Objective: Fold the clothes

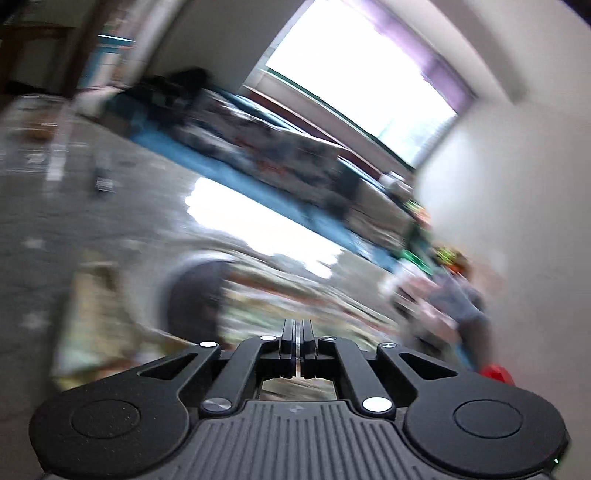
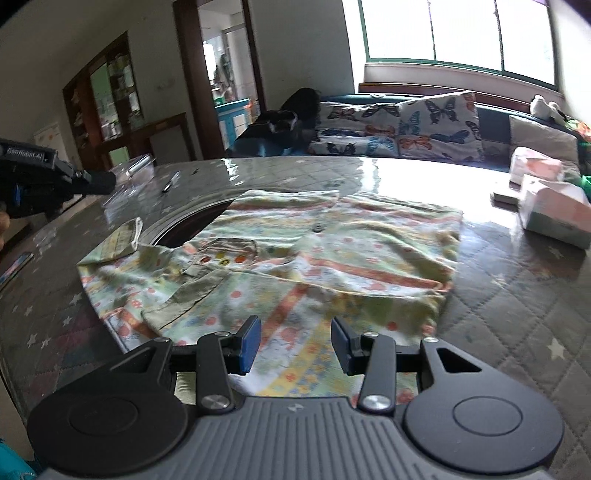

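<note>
Daylight from a wide window point(image 2: 458, 33) floods a living room with a sofa point(image 2: 406, 125) of butterfly-print cushions along the far wall. Nearer, a large table point(image 2: 517, 314) under a quilted, star-patterned cover and a glossy clear sheet fills the view. On it lies the shirt point(image 2: 280, 266), a pale green garment with orange stripes and flowers, spread almost flat with one sleeve point(image 2: 122, 240) turned back at its left edge, probably laid out so its sides can be folded inward. Tissue packs point(image 2: 550, 210) sit well apart at the table's right edge, clear of the work. The right gripper point(image 2: 295, 343) hovers over the shirt's near hem, its blue-padded jaws apart with nothing between them, seemingly lined up to take hold of the cloth. The left gripper point(image 1: 297, 332) has its jaws pressed together and appears empty; from the right camera it shows at the far left, raised off the table and away from the shirt. Its own view is heavily smeared by motion, so the shirt there is only a streak, and a dark shape on the sofa cannot be identified.
</note>
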Demonstrator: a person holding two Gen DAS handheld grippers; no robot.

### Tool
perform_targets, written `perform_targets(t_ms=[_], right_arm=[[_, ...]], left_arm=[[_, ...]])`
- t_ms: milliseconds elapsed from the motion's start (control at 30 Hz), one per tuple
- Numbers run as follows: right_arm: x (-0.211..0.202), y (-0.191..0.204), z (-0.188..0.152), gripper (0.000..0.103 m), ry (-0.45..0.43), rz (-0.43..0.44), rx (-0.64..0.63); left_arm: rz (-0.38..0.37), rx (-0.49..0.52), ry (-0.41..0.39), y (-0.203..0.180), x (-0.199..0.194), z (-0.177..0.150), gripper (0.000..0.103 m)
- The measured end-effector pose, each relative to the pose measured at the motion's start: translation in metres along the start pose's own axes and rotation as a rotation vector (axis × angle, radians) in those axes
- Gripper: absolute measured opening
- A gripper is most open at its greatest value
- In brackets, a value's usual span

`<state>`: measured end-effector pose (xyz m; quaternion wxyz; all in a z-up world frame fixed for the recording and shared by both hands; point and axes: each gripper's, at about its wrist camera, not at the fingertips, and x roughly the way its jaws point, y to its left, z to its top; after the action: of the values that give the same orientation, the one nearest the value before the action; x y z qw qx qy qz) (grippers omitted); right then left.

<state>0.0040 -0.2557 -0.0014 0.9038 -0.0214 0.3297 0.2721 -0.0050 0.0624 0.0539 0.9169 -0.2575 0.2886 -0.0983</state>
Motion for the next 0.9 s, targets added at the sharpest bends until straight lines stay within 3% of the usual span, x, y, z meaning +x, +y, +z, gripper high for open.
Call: perform_targets(t_ms=[133,333,500,900], right_arm=[[-0.008,-0.004,-0.001,0.042,-0.014,-0.004,-0.004],[-0.004,-0.005,0.001,0.042,-0.01,0.011,-0.005],[0.005,0.003,0.003,0.042,0.001,0.034,-0.015],[0.014,0.012,0.007,0.042,0.028,0.037,-0.028]], left_arm=[[0.033,0.1,0.052,-0.018,0.021,-0.015,0.002],[0.266,0.199,0.052,0.01,0.025,-0.033,0.008],[0.434,0.291,0.015,0.04,0.023,-0.034,0.037],[0.505,0.339,0.029,0.066,0.054,-0.033,0.034]])
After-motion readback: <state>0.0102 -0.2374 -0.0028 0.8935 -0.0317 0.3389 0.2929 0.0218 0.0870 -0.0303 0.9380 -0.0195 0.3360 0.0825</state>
